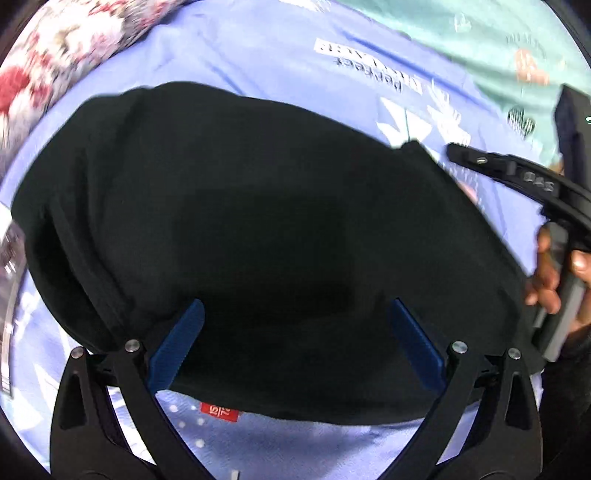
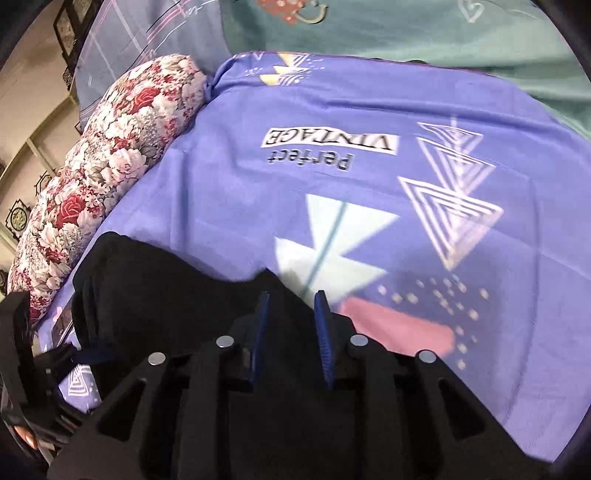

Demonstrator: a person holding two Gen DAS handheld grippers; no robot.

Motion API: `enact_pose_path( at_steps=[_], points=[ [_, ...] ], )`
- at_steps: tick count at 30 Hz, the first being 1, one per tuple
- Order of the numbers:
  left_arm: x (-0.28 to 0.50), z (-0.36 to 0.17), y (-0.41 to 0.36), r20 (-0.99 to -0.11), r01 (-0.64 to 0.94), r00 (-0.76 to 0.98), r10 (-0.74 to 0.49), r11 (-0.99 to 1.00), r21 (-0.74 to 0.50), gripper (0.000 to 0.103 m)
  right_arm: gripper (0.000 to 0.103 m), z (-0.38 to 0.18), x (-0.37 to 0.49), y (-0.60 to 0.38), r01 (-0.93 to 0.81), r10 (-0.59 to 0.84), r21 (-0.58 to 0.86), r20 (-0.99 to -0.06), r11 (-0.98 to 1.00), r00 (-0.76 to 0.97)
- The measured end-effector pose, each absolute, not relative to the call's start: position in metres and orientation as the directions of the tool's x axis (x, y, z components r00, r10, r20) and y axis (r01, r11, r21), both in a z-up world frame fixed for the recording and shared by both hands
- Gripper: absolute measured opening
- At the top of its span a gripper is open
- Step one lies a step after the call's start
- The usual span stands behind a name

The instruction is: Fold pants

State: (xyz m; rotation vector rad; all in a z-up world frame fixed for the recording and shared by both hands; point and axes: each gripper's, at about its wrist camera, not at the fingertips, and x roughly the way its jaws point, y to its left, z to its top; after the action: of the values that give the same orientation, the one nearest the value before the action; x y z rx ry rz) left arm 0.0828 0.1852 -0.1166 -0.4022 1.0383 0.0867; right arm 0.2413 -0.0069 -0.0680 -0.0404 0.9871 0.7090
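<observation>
The black pants (image 1: 258, 240) lie folded in a compact bundle on the purple printed bedsheet (image 1: 258, 48). My left gripper (image 1: 295, 317) is open, its blue pads spread wide just above the bundle's near edge, holding nothing. A red label (image 1: 218, 411) shows at the near edge. My right gripper (image 2: 291, 306) has its jaws a small gap apart over the bundle's right corner (image 2: 166, 295), with no cloth visibly between the pads. In the left wrist view the right gripper (image 1: 458, 153) reaches the bundle's far right corner.
A floral bolster (image 2: 110, 177) lies along the left edge of the sheet (image 2: 369, 110). A teal blanket (image 2: 406, 29) lies at the back. A hand (image 1: 546, 273) holds the right gripper's handle. Shelves and a wall stand at far left.
</observation>
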Motion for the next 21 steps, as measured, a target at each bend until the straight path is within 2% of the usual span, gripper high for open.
enact_pose_path(
  at_steps=[1, 2, 7, 8, 11, 12, 18, 21],
  points=[
    [0.081, -0.116, 0.188, -0.842, -0.258, 0.524, -0.126, 0.919, -0.298, 0.101, 0.045, -0.070, 0.245, 0.001, -0.568, 0.530, 0.276, -0.773, 0.776, 0.349],
    [0.081, -0.116, 0.188, -0.842, -0.254, 0.524, -0.131, 0.919, -0.301, 0.101, 0.047, -0.072, 0.247, 0.006, -0.570, 0.531, 0.273, -0.770, 0.775, 0.352],
    [0.081, -0.117, 0.190, -0.850, -0.245, 0.504, -0.154, 0.918, -0.312, 0.101, 0.045, -0.087, 0.250, 0.031, -0.605, 0.477, 0.210, -0.817, 0.768, 0.323],
    [0.081, -0.117, 0.191, -0.848, -0.247, 0.504, -0.161, 0.914, -0.320, 0.101, 0.041, -0.090, 0.251, 0.034, -0.609, 0.464, 0.195, -0.826, 0.769, 0.322],
    [0.082, -0.118, 0.193, -0.845, -0.248, 0.506, -0.171, 0.910, -0.332, 0.101, 0.008, -0.094, 0.249, 0.036, -0.616, 0.457, 0.181, -0.827, 0.767, 0.327],
    [0.082, -0.119, 0.193, -0.845, -0.246, 0.507, -0.172, 0.910, -0.333, 0.101, 0.005, -0.090, 0.247, 0.036, -0.632, 0.463, 0.164, -0.817, 0.758, 0.344],
    [0.081, -0.119, 0.191, -0.846, -0.233, 0.508, -0.159, 0.921, -0.313, 0.101, 0.003, -0.087, 0.257, 0.038, -0.630, 0.461, 0.130, -0.793, 0.766, 0.397],
    [0.081, -0.120, 0.186, -0.858, -0.235, 0.497, -0.129, 0.932, -0.276, 0.101, 0.006, -0.098, 0.258, 0.038, -0.612, 0.459, 0.133, -0.785, 0.780, 0.415]
  ],
)
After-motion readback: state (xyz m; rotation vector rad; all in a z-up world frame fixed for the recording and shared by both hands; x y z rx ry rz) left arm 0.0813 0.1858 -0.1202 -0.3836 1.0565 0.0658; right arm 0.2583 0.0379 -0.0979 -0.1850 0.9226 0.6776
